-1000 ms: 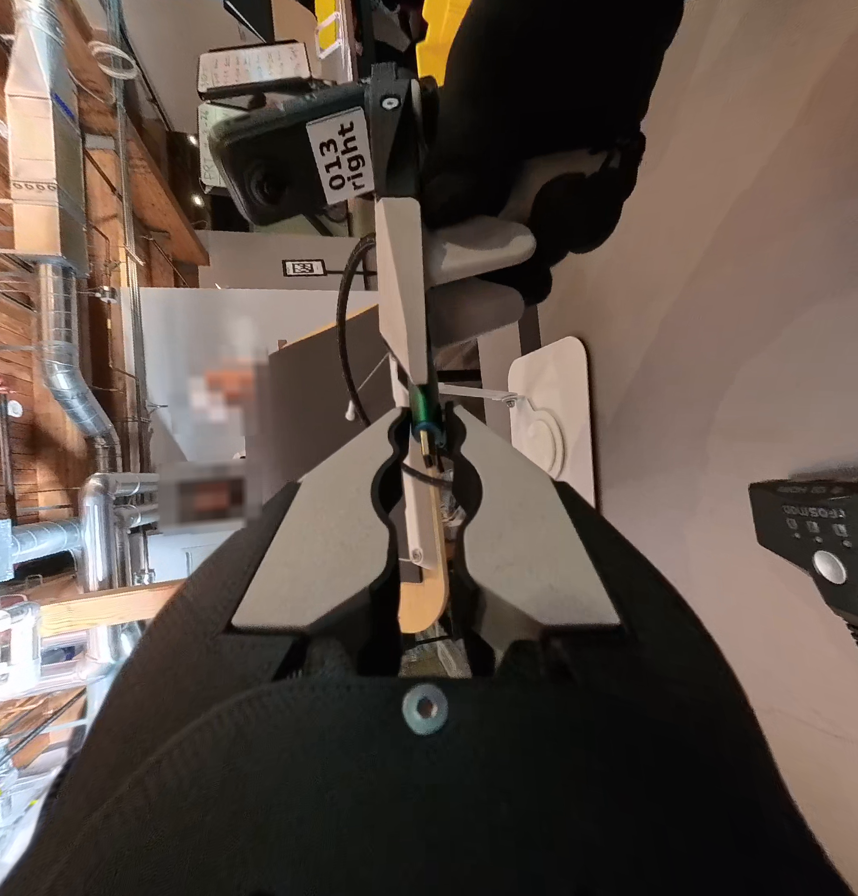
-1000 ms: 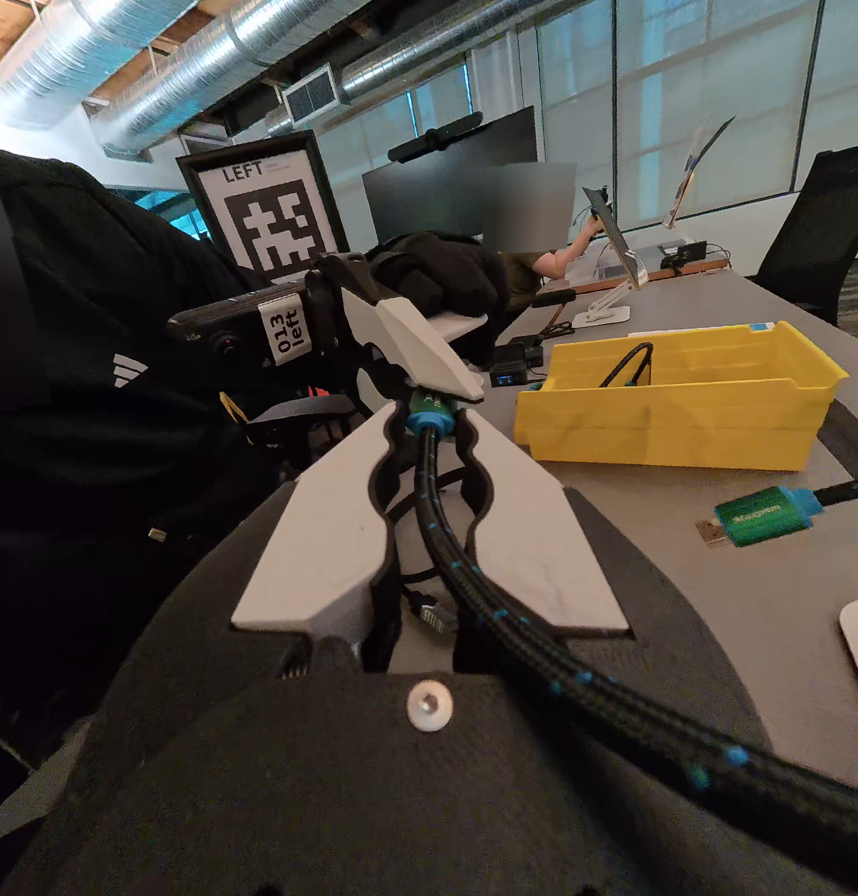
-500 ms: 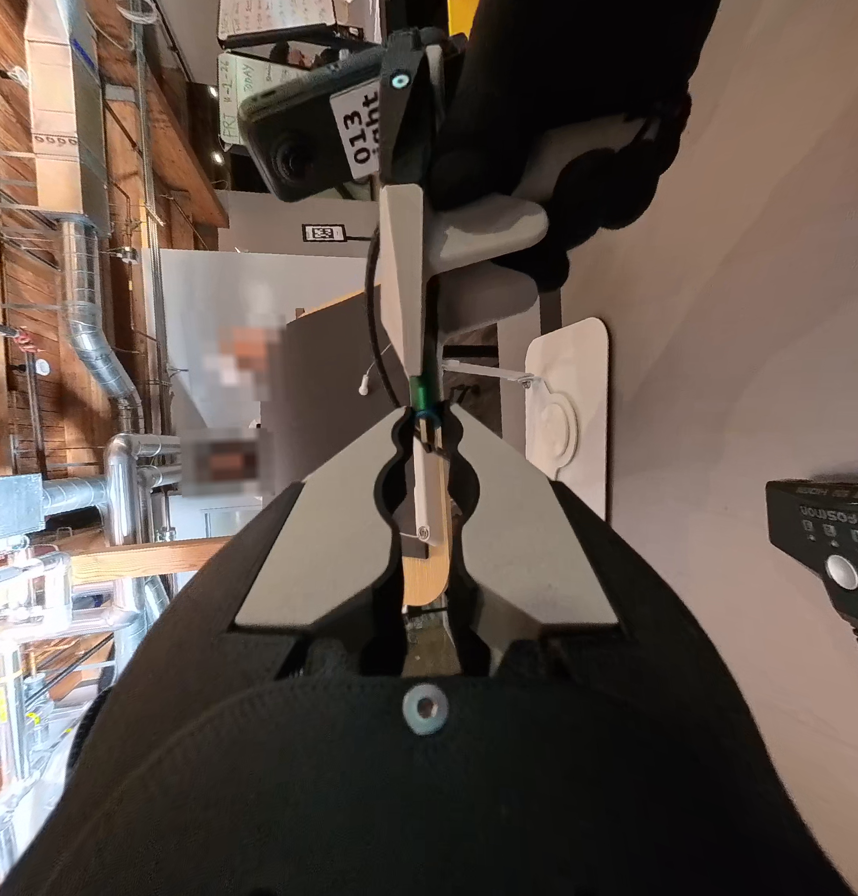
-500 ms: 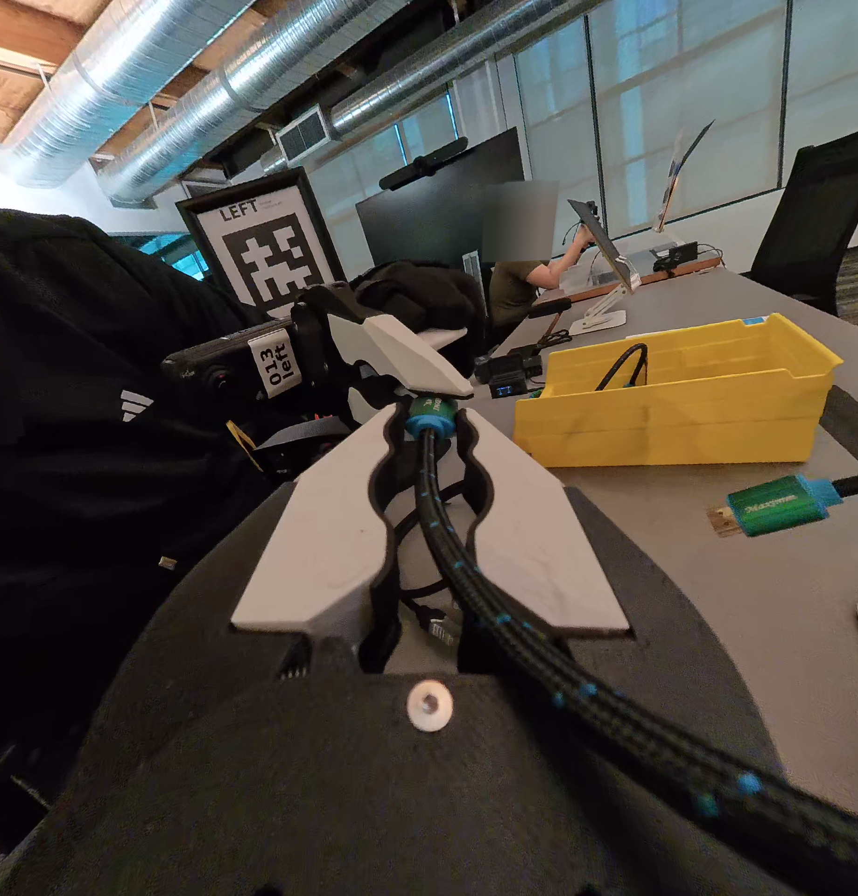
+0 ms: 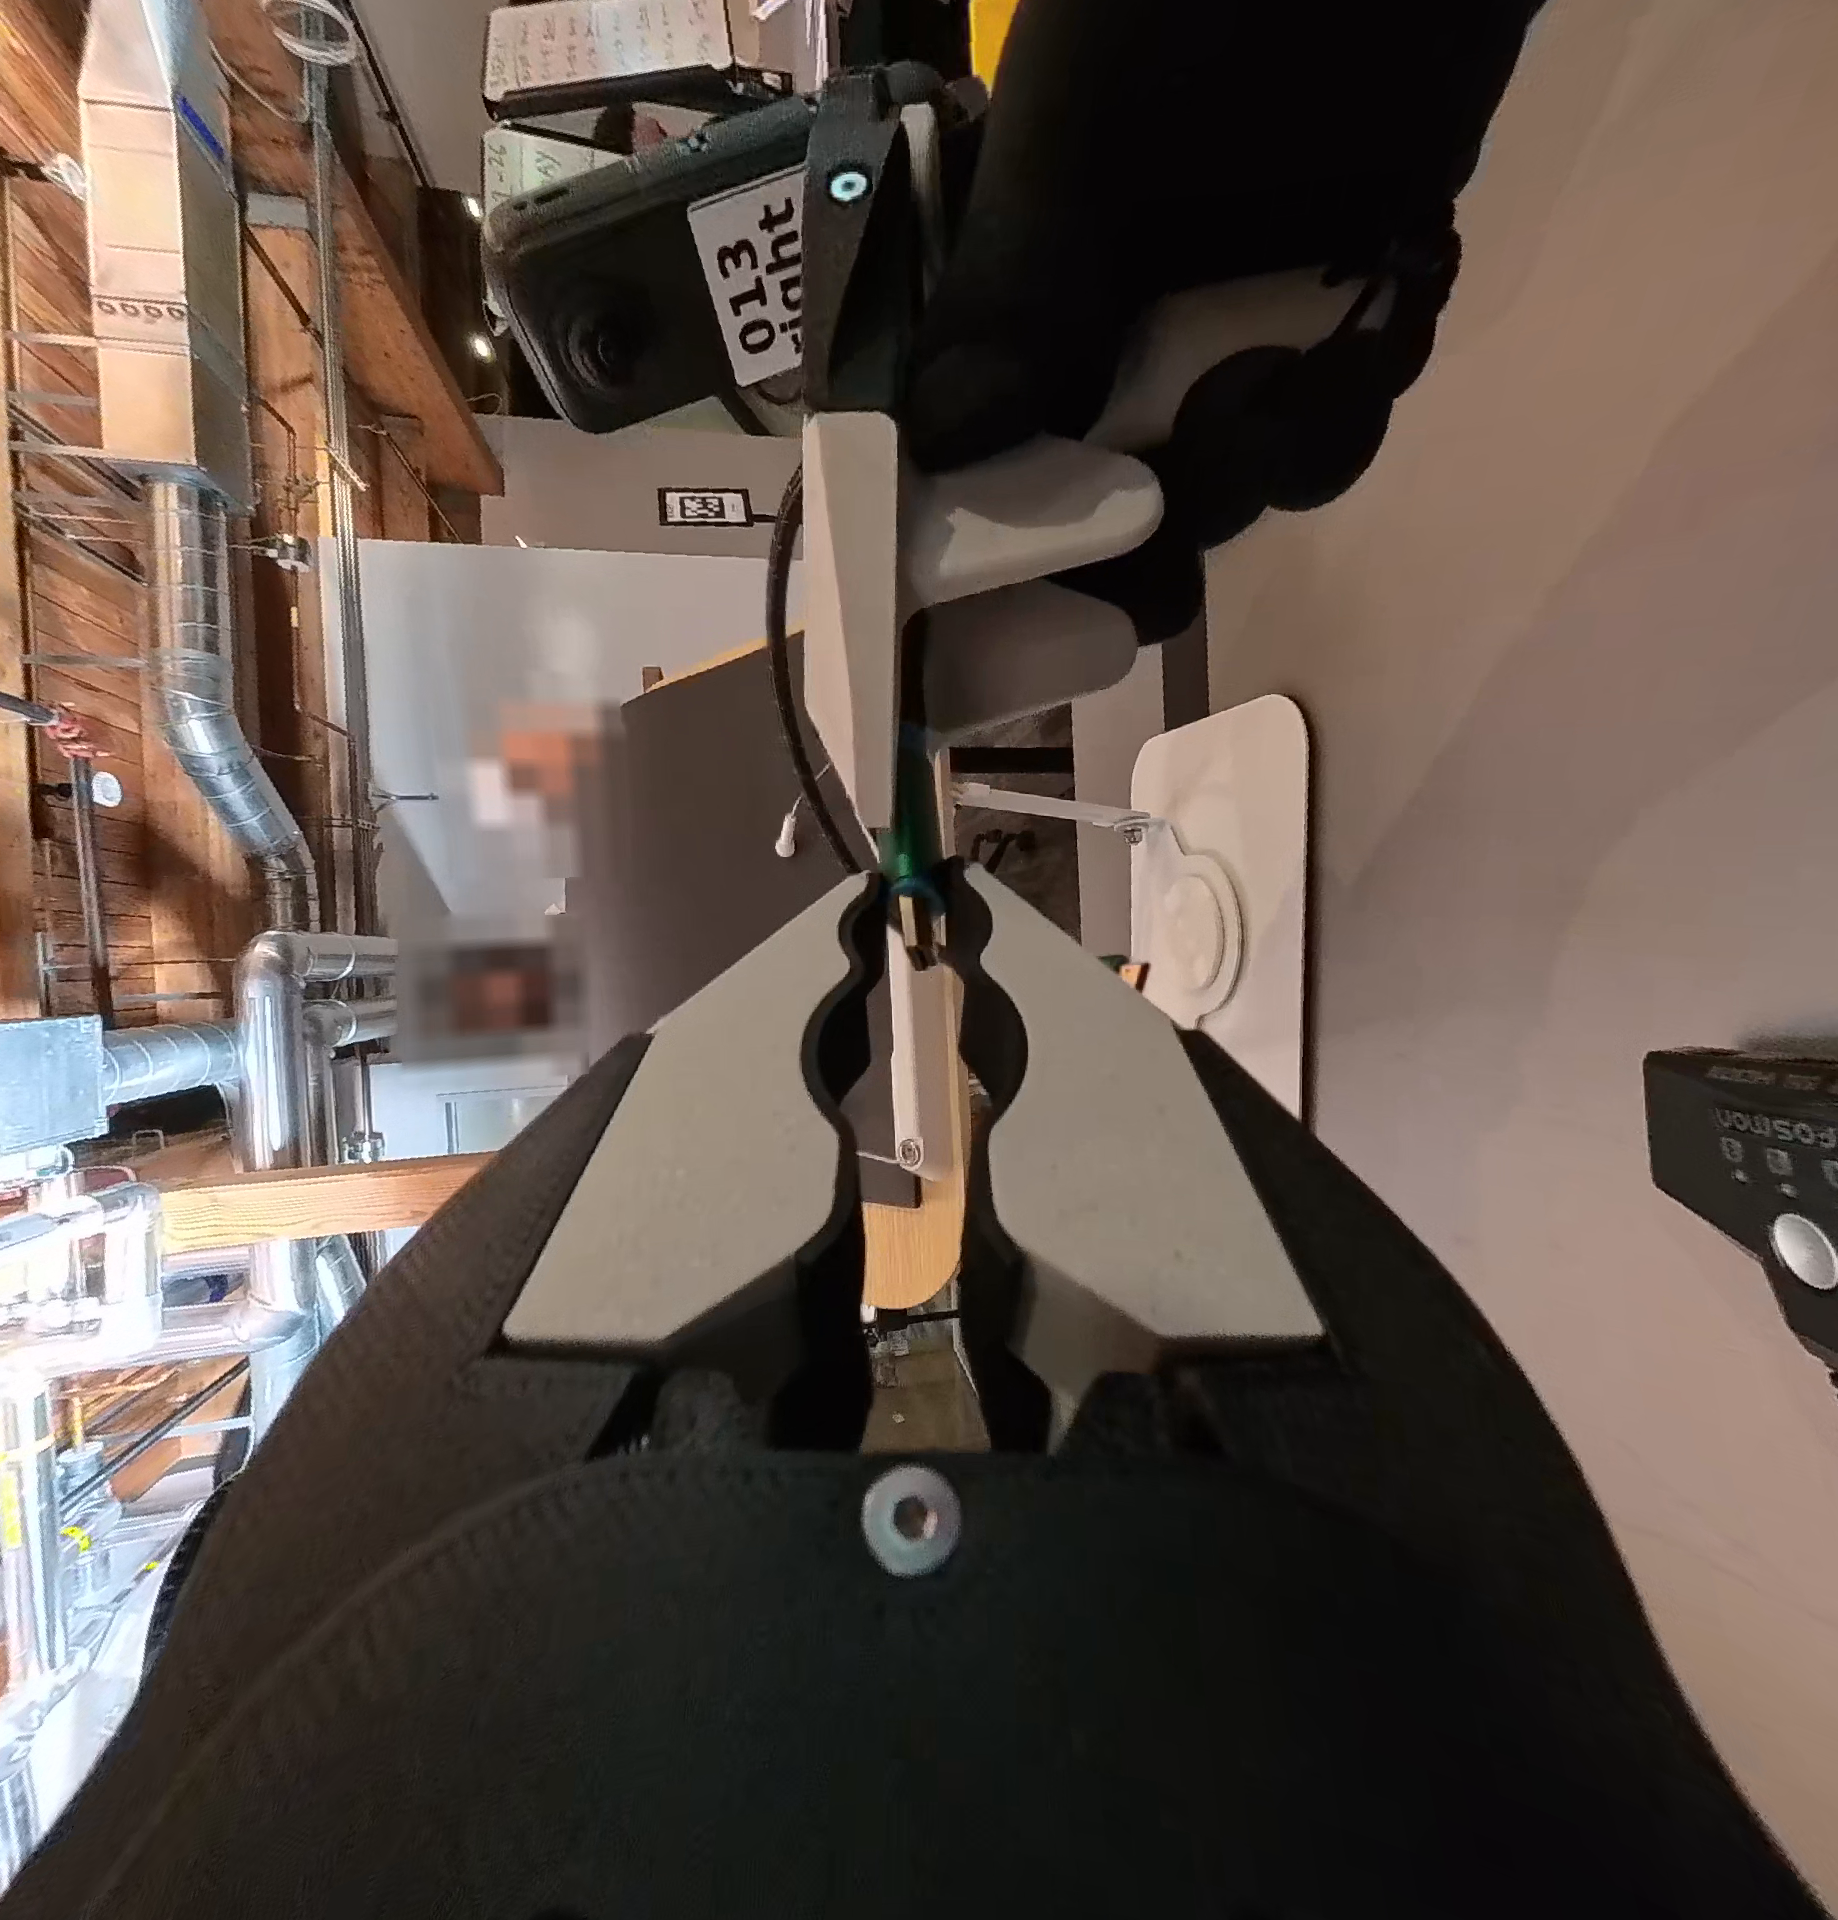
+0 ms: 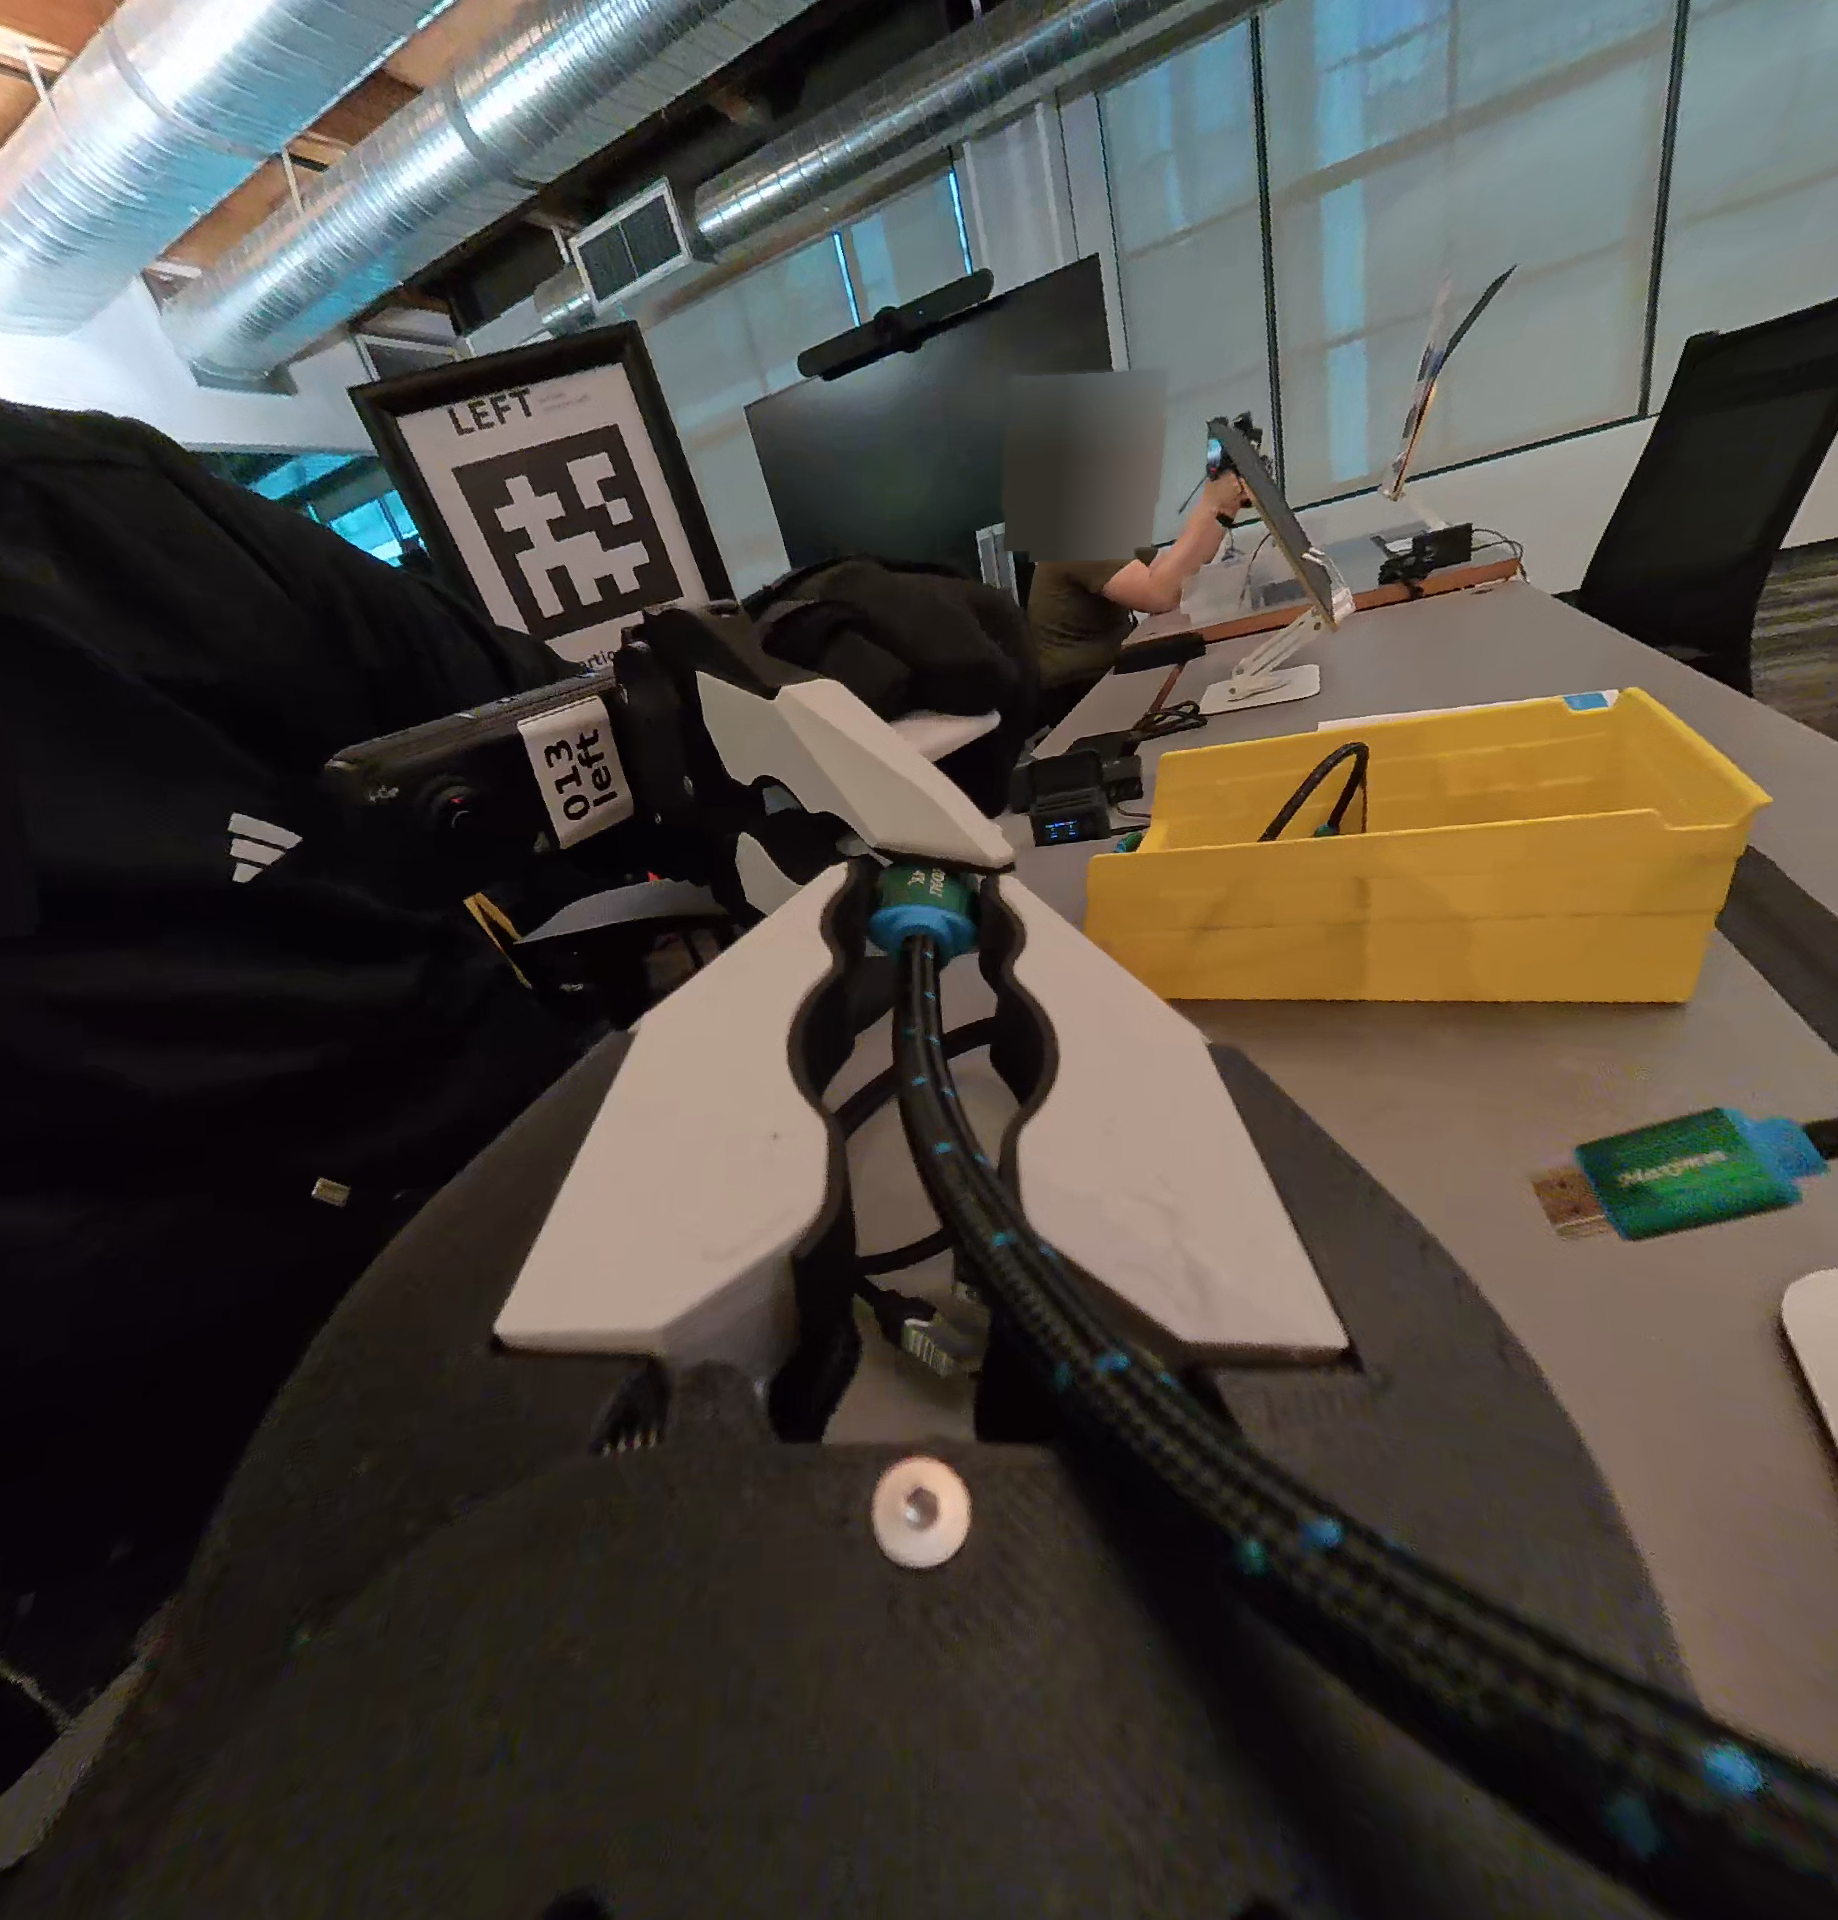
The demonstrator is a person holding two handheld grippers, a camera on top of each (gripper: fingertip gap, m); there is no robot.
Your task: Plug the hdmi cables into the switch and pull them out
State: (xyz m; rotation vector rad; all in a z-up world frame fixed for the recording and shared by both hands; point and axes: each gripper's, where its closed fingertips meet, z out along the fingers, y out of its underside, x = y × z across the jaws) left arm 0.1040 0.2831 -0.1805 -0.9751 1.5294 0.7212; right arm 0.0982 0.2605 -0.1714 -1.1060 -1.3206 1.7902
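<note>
Right wrist view: right gripper [image 6: 920, 888] clamped on green HDMI plug [image 6: 917, 896], braided cable [image 6: 1008, 1195] trailing back between fingers; left gripper [image 6: 956, 831] pinching same plug from above. Second green plug [image 6: 1684, 1174] loose on grey table [image 6: 1362, 1081] near yellow bin [image 6: 1414, 883]. Left wrist view: black switch [image 5: 1772, 1174] on table, well apart from plug

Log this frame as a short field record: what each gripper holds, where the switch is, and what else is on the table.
right gripper: shut on green HDMI plug, braided cable trailing back over it
left gripper: fingertips pinching the same plug's metal end
switch: black box on the table, nothing seen plugged in
second HDMI plug: lying loose on the table
yellow bin: holds a black cable loop
</note>
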